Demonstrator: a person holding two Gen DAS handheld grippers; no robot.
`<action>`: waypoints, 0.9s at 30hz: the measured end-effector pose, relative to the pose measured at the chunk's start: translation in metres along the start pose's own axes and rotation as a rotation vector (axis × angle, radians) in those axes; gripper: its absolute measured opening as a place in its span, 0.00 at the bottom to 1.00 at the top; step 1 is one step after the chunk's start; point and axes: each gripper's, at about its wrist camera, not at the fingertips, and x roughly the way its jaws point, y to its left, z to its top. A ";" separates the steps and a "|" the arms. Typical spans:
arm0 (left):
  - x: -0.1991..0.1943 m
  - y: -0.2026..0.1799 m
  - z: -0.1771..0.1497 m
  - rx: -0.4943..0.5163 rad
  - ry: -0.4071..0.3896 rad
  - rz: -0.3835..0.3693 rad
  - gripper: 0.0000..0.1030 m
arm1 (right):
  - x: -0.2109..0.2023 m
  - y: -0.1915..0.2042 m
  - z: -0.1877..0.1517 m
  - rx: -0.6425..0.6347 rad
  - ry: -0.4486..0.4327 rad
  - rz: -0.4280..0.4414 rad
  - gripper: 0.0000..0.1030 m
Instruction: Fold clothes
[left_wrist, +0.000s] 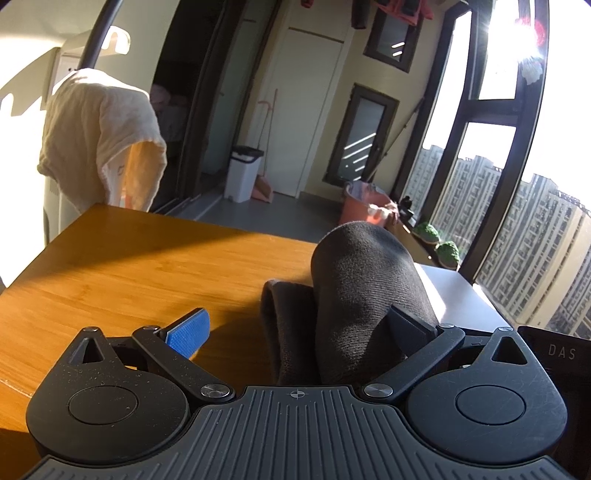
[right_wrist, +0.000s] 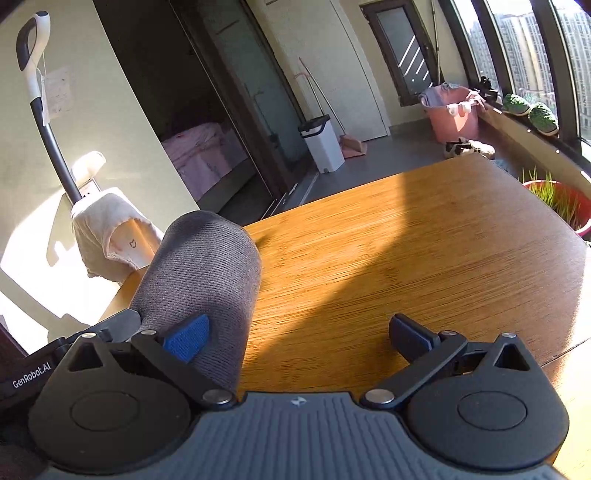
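The left gripper (left_wrist: 299, 328) stands with its jaws wide apart, gripping nothing; a dark grey ribbed knit garment (left_wrist: 354, 295) bulges up between them, leaning against the right-hand finger, its folded hem lying on the wooden table (left_wrist: 129, 273). The right gripper (right_wrist: 299, 332) is likewise spread wide and clamps nothing; the same knit (right_wrist: 207, 273) drapes over its left, blue-padded finger (right_wrist: 186, 341), apparently hooked on it rather than pinched.

Judging by this, a fold is in mid-course: the cloth is lifted into a rounded hump between the two tools, not yet laid flat. The next move seems to call for lowering the hump onto the table and pressing the fold down evenly.

The knit is soft, finely ribbed, thick enough to hold a rolled shape. The tabletop is smooth bamboo-grained wood, half in sunlight.
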 end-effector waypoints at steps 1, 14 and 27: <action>0.000 0.001 0.000 -0.005 0.001 -0.001 1.00 | 0.001 0.001 0.000 -0.003 0.001 -0.002 1.00; 0.002 0.005 0.001 -0.032 0.011 -0.019 1.00 | 0.002 0.004 0.000 -0.008 0.001 -0.017 1.00; 0.006 0.011 -0.001 -0.089 0.017 -0.045 1.00 | 0.000 0.000 0.000 0.016 -0.010 -0.007 1.00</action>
